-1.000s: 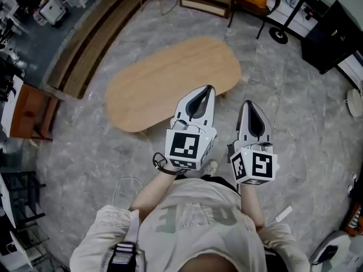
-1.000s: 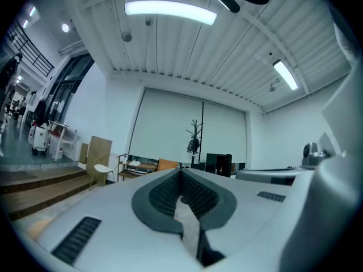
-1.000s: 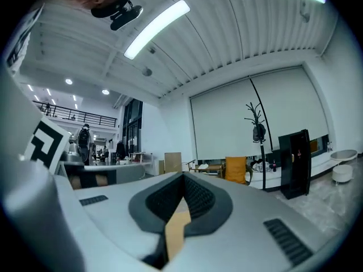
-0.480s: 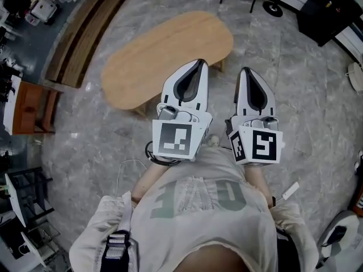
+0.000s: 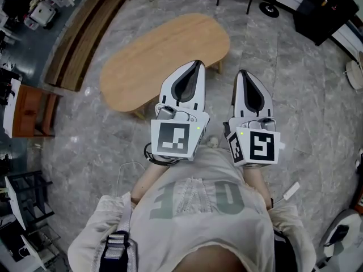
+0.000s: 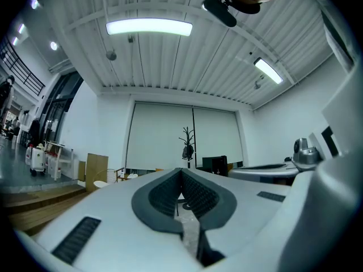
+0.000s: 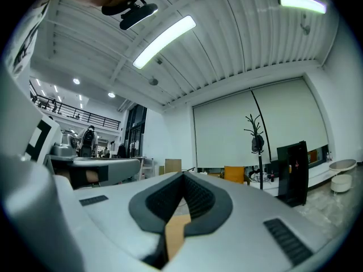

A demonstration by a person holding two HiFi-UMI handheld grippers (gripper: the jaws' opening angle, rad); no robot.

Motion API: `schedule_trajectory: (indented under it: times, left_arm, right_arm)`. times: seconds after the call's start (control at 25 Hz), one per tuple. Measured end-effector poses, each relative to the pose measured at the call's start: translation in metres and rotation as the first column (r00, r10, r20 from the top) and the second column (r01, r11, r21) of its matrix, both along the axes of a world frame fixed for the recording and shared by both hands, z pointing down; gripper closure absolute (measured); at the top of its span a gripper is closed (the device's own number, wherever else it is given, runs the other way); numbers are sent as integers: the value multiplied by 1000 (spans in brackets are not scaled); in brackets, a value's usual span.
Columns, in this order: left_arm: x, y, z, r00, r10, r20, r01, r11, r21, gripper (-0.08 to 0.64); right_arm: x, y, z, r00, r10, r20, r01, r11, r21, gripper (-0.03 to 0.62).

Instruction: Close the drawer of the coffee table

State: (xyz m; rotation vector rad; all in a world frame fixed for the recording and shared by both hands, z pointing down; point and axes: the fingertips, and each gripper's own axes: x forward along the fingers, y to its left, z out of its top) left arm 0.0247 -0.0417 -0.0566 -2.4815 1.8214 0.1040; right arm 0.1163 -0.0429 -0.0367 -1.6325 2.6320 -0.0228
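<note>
Looking down in the head view, the left gripper (image 5: 198,65) and the right gripper (image 5: 243,72) pointed forward side by side. The oval wooden table (image 5: 153,61) stood on the grey stone floor (image 5: 295,89) just ahead of them, and its drawer could not be made out. In the left gripper view, the jaws were clenched together and empty. In the right gripper view, the jaws likewise met with nothing between them.

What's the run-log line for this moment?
left gripper: shut, empty | right gripper: shut, empty | coffee table: untouched | drawer: not visible
</note>
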Motion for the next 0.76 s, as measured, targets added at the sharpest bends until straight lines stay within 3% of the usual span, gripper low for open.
schedule_trajectory:
  times: [0.76]
  left_arm:
    - [-21,6,1,1000,-12,16,12,1000,6,551]
  right_arm:
    - [-24,6,0,1000,-16,1,16,1000,5,587]
